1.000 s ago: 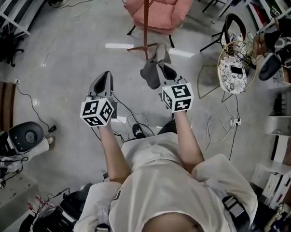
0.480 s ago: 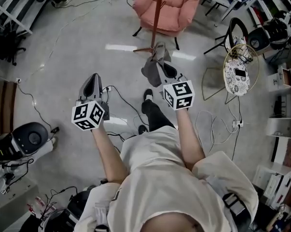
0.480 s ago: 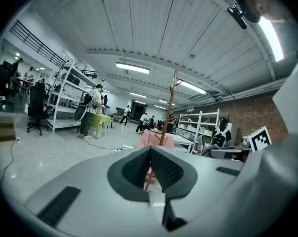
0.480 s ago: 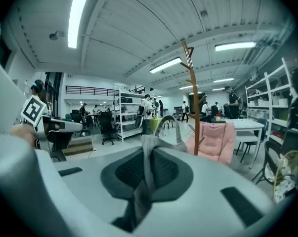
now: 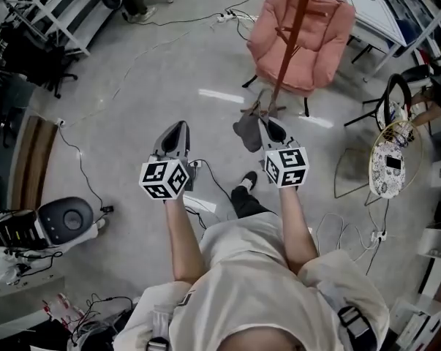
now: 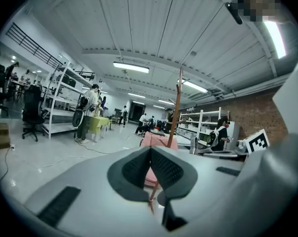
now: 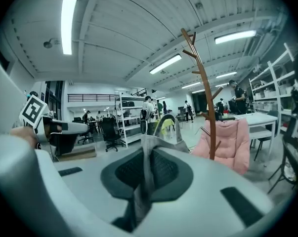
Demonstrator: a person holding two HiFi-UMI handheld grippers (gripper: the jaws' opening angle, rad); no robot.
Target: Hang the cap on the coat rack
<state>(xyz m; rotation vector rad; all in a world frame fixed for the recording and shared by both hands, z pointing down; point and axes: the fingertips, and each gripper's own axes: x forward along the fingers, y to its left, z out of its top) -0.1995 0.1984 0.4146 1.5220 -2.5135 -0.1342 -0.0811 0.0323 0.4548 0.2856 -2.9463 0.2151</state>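
A grey cap [image 5: 246, 128] hangs from my right gripper [image 5: 270, 125], which is shut on its fabric. In the right gripper view the cap [image 7: 163, 135] runs up between the pads of the right gripper [image 7: 148, 154]. The brown coat rack [image 5: 287, 42] stands just ahead, its pole and hooked branches [image 7: 203, 93] to the right of the cap. My left gripper [image 5: 178, 128] is held level beside the right one, shut and empty. The left gripper [image 6: 150, 151] points at the coat rack [image 6: 176, 107].
A pink padded chair [image 5: 302, 28] stands right behind the rack. Cables [image 5: 205, 178] trail over the grey floor. A round wire side table [image 5: 392, 159] and a black chair [image 5: 397, 93] are at the right, shelving [image 5: 59, 13] at the upper left, a black machine [image 5: 63, 221] at the left.
The person has stepped closer to the rack, which now lies right of centre. The left gripper came up and in toward the right one. The cap stays held.
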